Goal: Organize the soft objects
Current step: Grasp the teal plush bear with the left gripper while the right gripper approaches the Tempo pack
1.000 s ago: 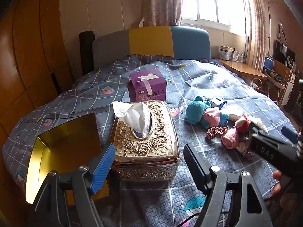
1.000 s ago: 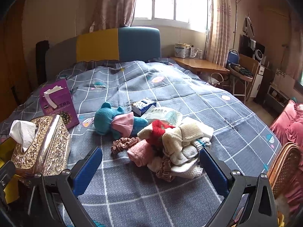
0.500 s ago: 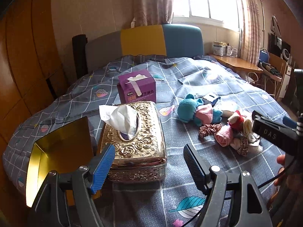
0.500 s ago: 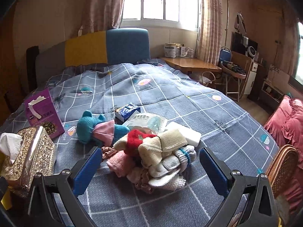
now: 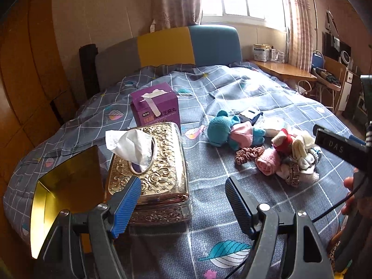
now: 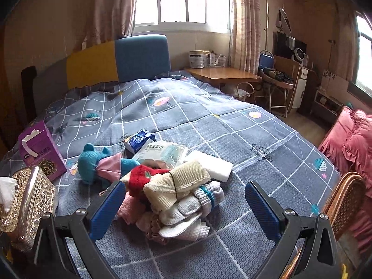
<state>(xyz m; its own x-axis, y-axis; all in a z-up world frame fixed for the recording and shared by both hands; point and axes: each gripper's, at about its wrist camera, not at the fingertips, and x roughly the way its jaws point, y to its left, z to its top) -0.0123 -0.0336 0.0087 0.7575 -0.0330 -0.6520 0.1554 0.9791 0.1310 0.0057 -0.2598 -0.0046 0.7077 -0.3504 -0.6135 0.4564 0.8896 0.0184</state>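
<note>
With both the right gripper [image 6: 183,207] and left gripper [image 5: 183,200] spread wide and empty, the sock pile [image 6: 176,197] — light, limp, compressible — lies on the bedspread [image 6: 232,125] between the right jaws and is best pinched at a rolled cuff.

The bed [image 6: 209,121] carries a sock pile [image 6: 176,200], plush toy [image 6: 93,165], and tissue boxes [image 5: 151,165].

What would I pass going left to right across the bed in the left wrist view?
Gold open box → ornate gold tissue box → teal plush toy → pile of socks and cloths → right gripper at the frame edge.
</note>
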